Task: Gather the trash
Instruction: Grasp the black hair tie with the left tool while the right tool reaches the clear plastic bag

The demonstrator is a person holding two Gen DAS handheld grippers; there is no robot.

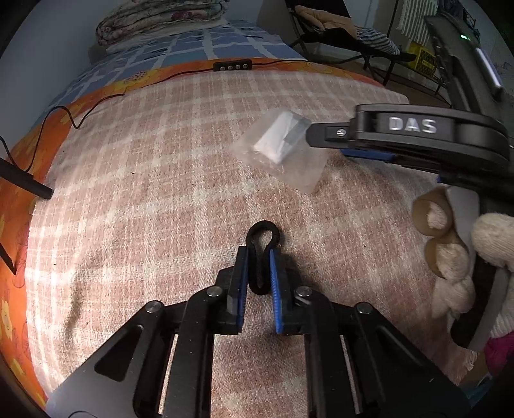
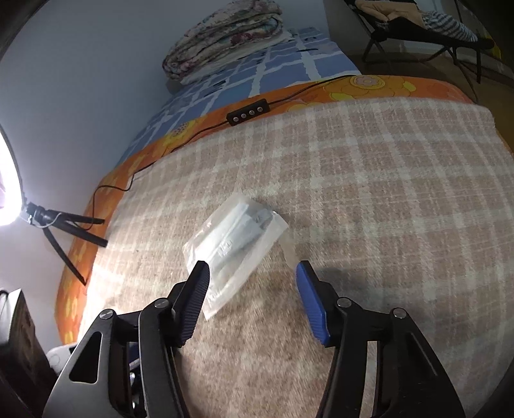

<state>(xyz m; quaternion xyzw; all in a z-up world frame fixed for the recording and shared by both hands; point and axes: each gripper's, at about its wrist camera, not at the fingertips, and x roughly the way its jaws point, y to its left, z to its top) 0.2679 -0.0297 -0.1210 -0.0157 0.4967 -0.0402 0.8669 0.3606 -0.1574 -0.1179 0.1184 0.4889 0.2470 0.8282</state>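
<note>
A clear plastic packet [image 2: 233, 247] with a pale folded insert lies flat on the checked blanket [image 2: 369, 199]; it also shows in the left wrist view [image 1: 282, 148]. My right gripper [image 2: 252, 273] is open, its fingers on either side of the packet's near end, just above the blanket; it enters the left wrist view [image 1: 313, 136] from the right, at the packet's edge. My left gripper [image 1: 258, 254] is shut on a black looped strap [image 1: 264, 238], which sticks out past its fingertips above the blanket.
A black cable with a button controller [image 2: 247, 112] runs along the orange flowered sheet [image 2: 369, 85]. A lamp tripod [image 2: 64, 231] stands at the left edge. Folded quilts [image 2: 225, 35] lie at the far end. A folding chair [image 2: 427, 29] stands beyond the bed.
</note>
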